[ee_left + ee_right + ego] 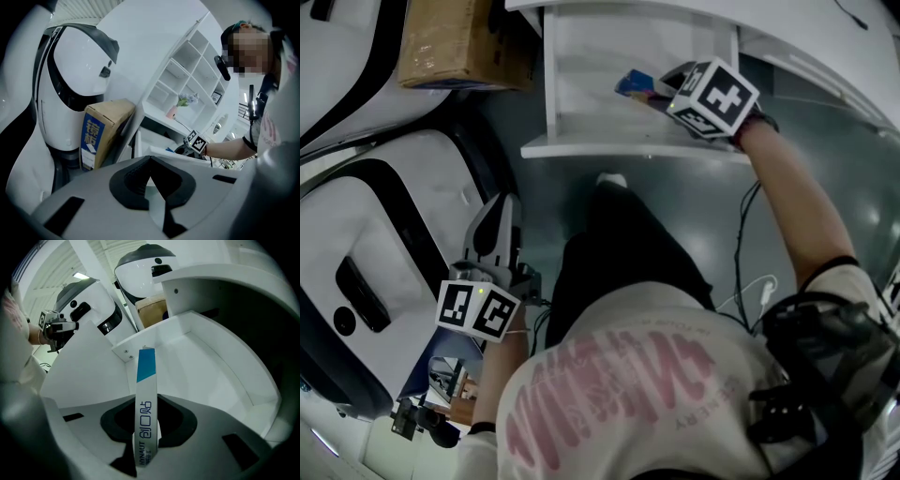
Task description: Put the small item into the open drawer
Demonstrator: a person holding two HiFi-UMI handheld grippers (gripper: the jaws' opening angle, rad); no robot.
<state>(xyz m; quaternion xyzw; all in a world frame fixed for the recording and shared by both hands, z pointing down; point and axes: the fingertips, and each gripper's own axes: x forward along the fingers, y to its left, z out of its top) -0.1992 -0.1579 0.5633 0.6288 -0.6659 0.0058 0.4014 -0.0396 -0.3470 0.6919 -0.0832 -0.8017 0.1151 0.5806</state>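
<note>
The small item is a thin white box with a blue end [145,394]. My right gripper [146,427] is shut on its lower part, and the blue end sticks out past the jaws. In the head view this gripper [664,94] holds the small box [636,86] over the open white drawer [581,56], at its right side. The drawer's white floor and walls [201,362] fill the right gripper view. My left gripper [499,211] hangs low at the left, far from the drawer. Its jaws meet with nothing between them [150,164].
A brown cardboard box [464,42] stands left of the drawer. Large white and black rounded shells [384,234] fill the left side. A white shelf unit [187,79] rises behind the drawer. A thin cable [745,234] hangs under my right arm.
</note>
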